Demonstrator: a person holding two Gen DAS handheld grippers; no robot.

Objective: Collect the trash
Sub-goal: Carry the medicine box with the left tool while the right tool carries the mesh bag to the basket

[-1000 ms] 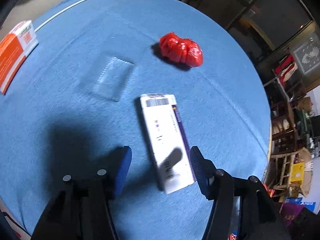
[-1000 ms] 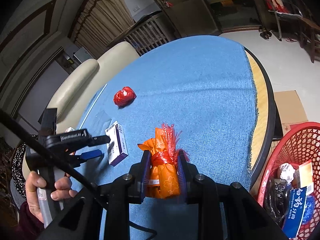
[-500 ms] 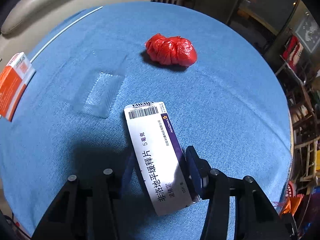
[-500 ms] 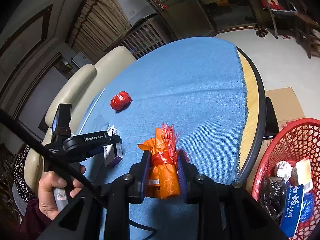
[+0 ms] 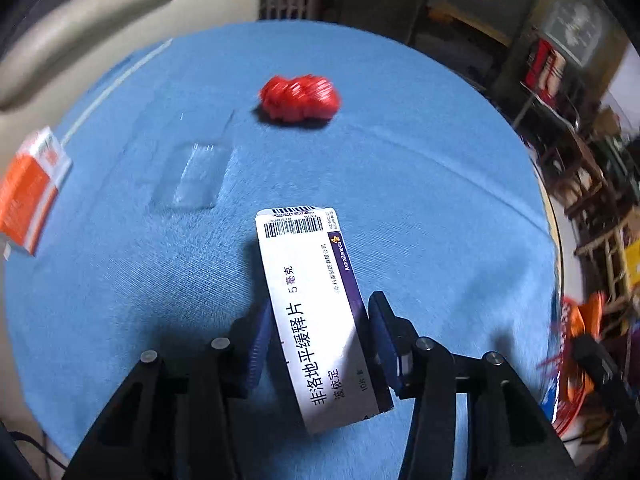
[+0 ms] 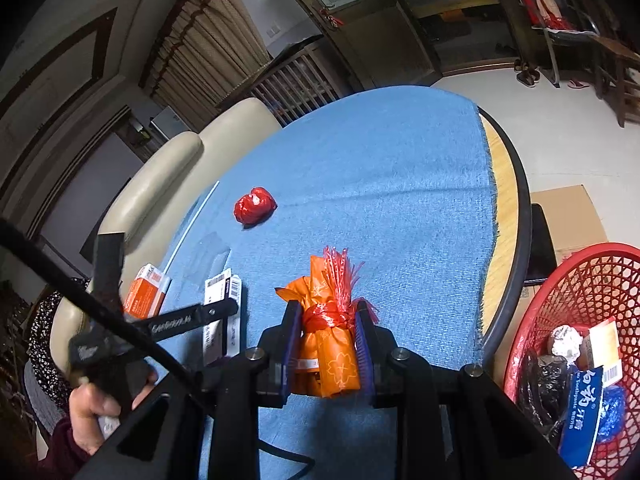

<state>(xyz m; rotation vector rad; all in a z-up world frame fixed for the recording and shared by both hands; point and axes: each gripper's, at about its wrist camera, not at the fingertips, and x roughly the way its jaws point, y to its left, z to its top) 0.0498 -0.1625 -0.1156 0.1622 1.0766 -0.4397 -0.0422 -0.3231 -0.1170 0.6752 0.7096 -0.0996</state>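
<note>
My left gripper (image 5: 320,344) is shut on a white and purple medicine box (image 5: 316,304) and holds it tilted above the blue tablecloth (image 5: 420,200). That box also shows in the right wrist view (image 6: 220,312). My right gripper (image 6: 326,344) is shut on an orange wrapper bundle (image 6: 328,328) with a red fringe. A crumpled red wrapper (image 5: 300,98) lies further back on the table; it also shows in the right wrist view (image 6: 255,205). An orange and white box (image 5: 30,196) lies at the left edge.
A clear plastic blister (image 5: 192,176) lies left of the held box. A red mesh basket (image 6: 580,280) with several pieces of trash stands on the floor right of the table. A beige sofa (image 6: 160,176) runs behind the table. A cardboard box (image 6: 568,216) lies beside the basket.
My left gripper closed on the medicine box and lifted it off the cloth. My right gripper has kept its hold on the orange bundle and shifted slightly right.
</note>
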